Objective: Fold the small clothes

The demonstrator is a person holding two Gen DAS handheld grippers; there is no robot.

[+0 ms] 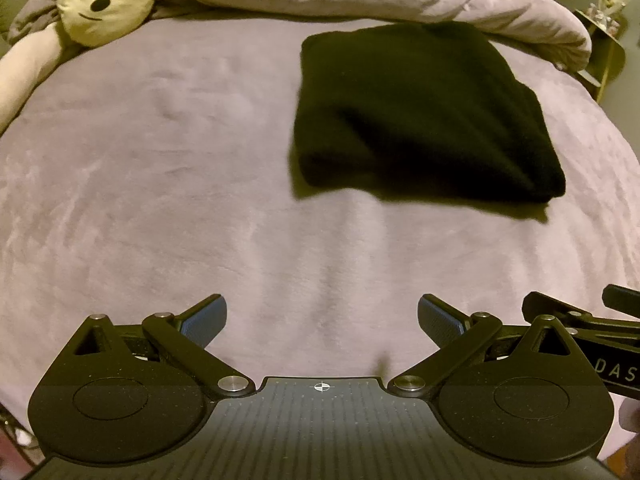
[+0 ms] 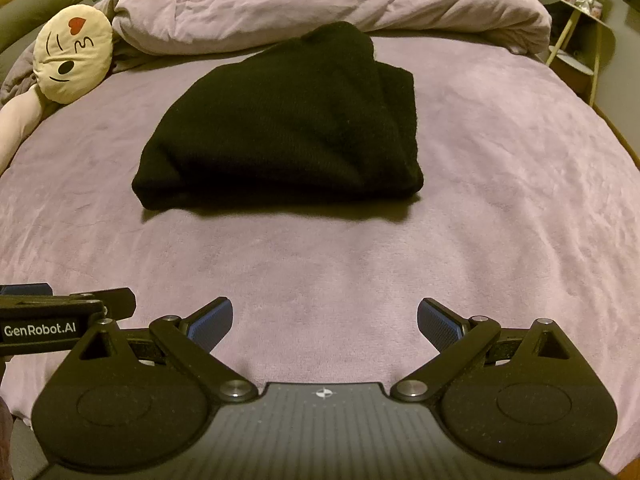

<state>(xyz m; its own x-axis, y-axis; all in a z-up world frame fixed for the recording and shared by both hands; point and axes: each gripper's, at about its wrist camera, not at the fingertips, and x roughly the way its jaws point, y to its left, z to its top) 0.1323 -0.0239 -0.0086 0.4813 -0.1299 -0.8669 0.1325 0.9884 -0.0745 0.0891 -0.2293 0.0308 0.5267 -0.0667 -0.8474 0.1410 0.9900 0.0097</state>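
A black knitted garment [image 1: 420,116] lies folded into a thick rectangle on the lilac bed sheet [image 1: 180,200], ahead and to the right in the left wrist view. In the right wrist view the same black garment [image 2: 284,128] sits straight ahead, its folded edge nearest me. My left gripper [image 1: 322,320] is open, well short of the garment, with nothing between its blue pads. My right gripper [image 2: 325,320] is open too, also back from the cloth and holding nothing. Each gripper shows at the edge of the other's view.
A cream emoji pillow [image 2: 72,60] lies at the back left beside a pale long cushion [image 1: 20,76]. A bunched lilac duvet [image 2: 320,4] runs along the far side. A small side table [image 2: 580,32] stands past the bed's right edge.
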